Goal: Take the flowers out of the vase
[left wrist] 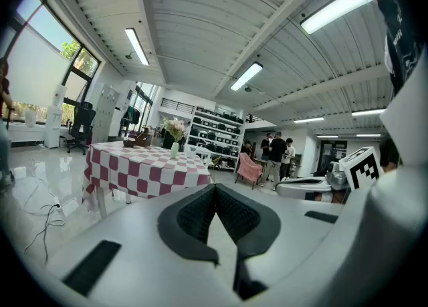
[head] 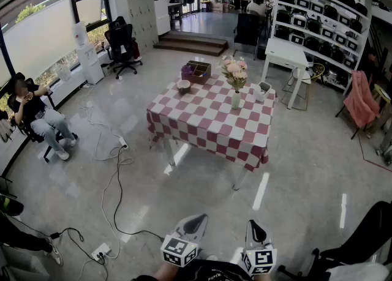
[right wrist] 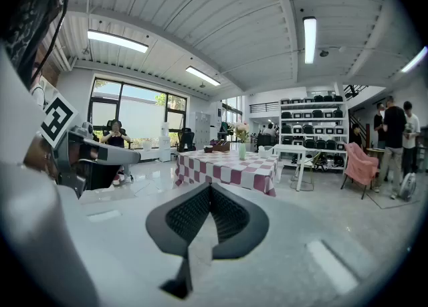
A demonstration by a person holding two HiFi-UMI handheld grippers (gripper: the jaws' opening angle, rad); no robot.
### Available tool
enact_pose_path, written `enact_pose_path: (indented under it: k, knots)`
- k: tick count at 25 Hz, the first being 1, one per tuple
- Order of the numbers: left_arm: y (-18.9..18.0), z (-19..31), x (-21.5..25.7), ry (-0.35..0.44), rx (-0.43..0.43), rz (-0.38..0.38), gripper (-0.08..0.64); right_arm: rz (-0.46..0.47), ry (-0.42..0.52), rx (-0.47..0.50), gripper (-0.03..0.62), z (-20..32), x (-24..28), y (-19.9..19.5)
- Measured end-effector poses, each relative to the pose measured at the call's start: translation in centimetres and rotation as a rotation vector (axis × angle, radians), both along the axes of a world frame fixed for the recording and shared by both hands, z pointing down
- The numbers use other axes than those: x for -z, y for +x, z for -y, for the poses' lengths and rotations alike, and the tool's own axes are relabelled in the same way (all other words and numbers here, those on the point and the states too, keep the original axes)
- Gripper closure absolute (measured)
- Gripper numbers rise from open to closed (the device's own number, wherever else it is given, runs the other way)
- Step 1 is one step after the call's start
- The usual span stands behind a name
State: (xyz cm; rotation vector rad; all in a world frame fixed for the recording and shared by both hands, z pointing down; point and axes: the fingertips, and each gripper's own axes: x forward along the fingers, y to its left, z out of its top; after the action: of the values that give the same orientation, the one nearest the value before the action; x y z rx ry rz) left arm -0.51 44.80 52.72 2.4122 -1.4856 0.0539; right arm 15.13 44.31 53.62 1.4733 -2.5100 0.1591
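A broad, glossy tiled floor (head: 153, 194) is stretching between the person and a desk (head: 208, 123) draped in a red-and-white checked cloth, which is standing well apart from them in an open office. Pink and cream flowers (head: 235, 73) are standing upright in a small pale vase (head: 236, 100) toward the desk's far right side. A wooden box (head: 199, 71) and a dark bowl (head: 184, 85) are sitting further left, and a white cup (head: 262, 92) near the vase's right. Black cables (head: 116, 176) are trailing over the floor on the left. At the bottom of the head view, the left gripper (head: 196, 218) and right gripper (head: 255, 224) are pointing side by side toward the desk. In the gripper views, the left fingers (left wrist: 194, 215) and right fingers (right wrist: 187, 215) are pressing together with nothing between them. The step in hand is probably the walk up to the desk. Doing it well likely means keeping right of the cables and spreading the fingers before arriving. One gripper could then steady the vase while the other is pinching the stems low and lifting straight up, so the vase is not tipping.
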Motion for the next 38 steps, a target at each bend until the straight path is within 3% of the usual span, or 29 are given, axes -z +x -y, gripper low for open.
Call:
enact_pose_path:
  k: [9,16,25,38]
  knots:
    - [1.9,0.4,0.2,0.018,-0.008,-0.005,0.549,-0.008,-0.005,-0.019,0.588,-0.1,-0.5,1.7]
    - [2.1,1.0,0.1,0.009,0.016,0.001,0.548,0.085,-0.030,-0.041,0.586,0.9,-0.8,3.0]
    - [1.3,2.8,-0.4,-0.008,0.040,-0.001,0.548,0.073,-0.025,0.011,0.586,2.8,-1.0,1.3]
    - [-0.2,10.3,-1.2,-0.034,-0.005,-0.009,0.548,0.036,-0.036,0.016,0.586,9.2,-1.0,-1.0]
